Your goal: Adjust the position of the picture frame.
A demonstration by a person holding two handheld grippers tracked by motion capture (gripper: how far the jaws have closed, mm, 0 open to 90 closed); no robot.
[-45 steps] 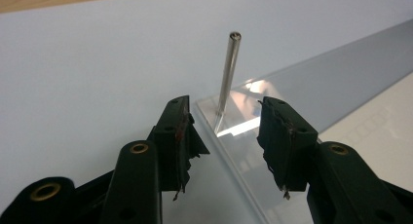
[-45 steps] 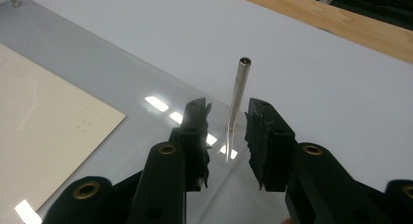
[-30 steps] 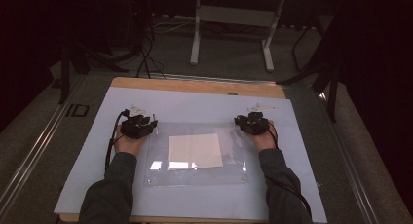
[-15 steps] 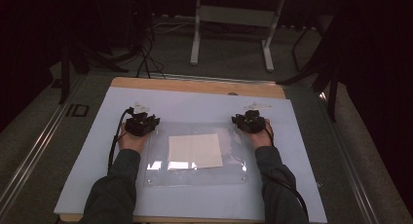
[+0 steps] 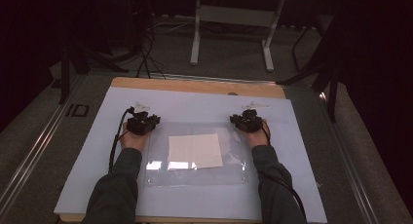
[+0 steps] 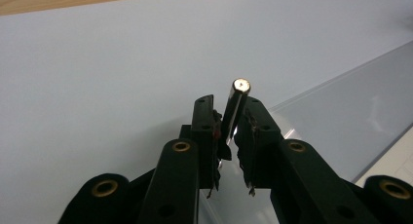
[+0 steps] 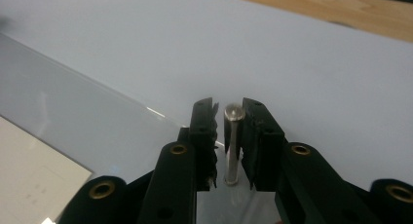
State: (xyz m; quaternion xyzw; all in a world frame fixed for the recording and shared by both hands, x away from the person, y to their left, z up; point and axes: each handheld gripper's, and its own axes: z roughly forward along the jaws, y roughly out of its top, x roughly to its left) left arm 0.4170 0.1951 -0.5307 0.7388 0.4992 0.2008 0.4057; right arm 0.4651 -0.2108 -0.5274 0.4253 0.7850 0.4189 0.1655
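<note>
A clear plastic sheet (image 5: 195, 173) lies on the white board (image 5: 195, 107) with a cream paper (image 5: 195, 151) under it. My left gripper (image 5: 142, 122) is at the sheet's far left corner, shut on a short metal pin (image 6: 234, 107) that leans to the right between the jaws. My right gripper (image 5: 247, 121) is at the far right corner. Its jaws close around a second metal pin (image 7: 233, 141), which stands upright with its foot on the sheet's corner (image 7: 160, 114). In the right gripper view (image 7: 229, 114) this pin rests against the right-hand jaw.
The board lies on a wooden table whose far edge (image 5: 195, 85) shows beyond it. Bare board runs left, right and beyond the sheet. Cables (image 5: 117, 141) trail back along both forearms. A metal stand (image 5: 234, 29) is on the floor beyond the table.
Both hands have shifted a little forward and inward towards the sheet's far corners. The sheet and paper have stayed put.
</note>
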